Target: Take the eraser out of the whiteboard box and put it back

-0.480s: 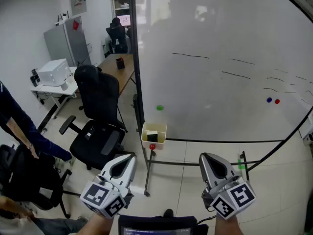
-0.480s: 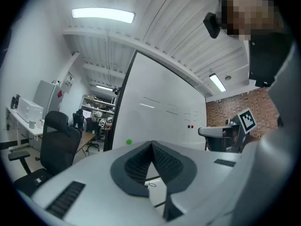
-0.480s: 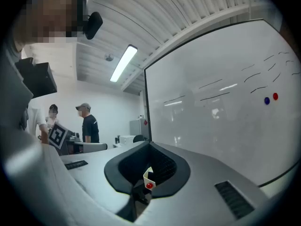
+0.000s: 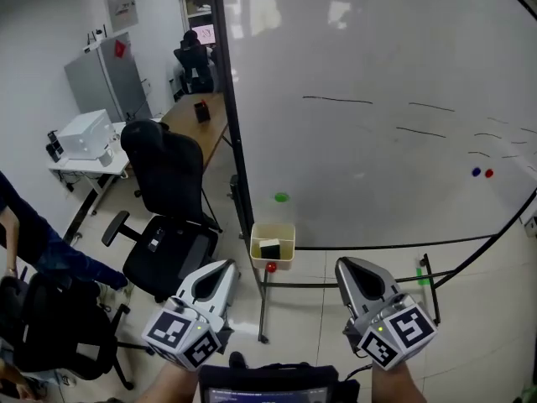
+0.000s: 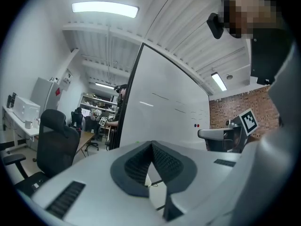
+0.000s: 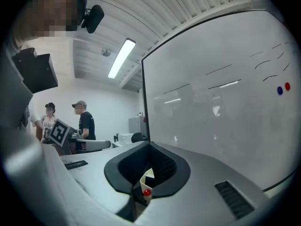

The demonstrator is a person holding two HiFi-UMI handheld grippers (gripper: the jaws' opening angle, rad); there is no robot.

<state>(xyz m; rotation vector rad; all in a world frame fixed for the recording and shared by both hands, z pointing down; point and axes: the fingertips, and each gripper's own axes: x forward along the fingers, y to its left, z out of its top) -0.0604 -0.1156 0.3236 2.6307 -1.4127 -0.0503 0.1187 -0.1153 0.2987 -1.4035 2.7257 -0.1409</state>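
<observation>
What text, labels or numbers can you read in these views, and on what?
No text is readable.
White paper notice on the far wall: print too small.
Red tag on the grey metal cabinet: too small.
Thin dark pen strokes on the white whiteboard: plain lines, no letters.
Black-and-white square cube markers: patterns, no characters.

Left gripper fills the lower frame, jaw tips together, nothing between them. Whiteboard at centre with faint marker strokes; two small magnets toward its right. Black office chair at left. Right gripper at right, brick wall behind it.
</observation>
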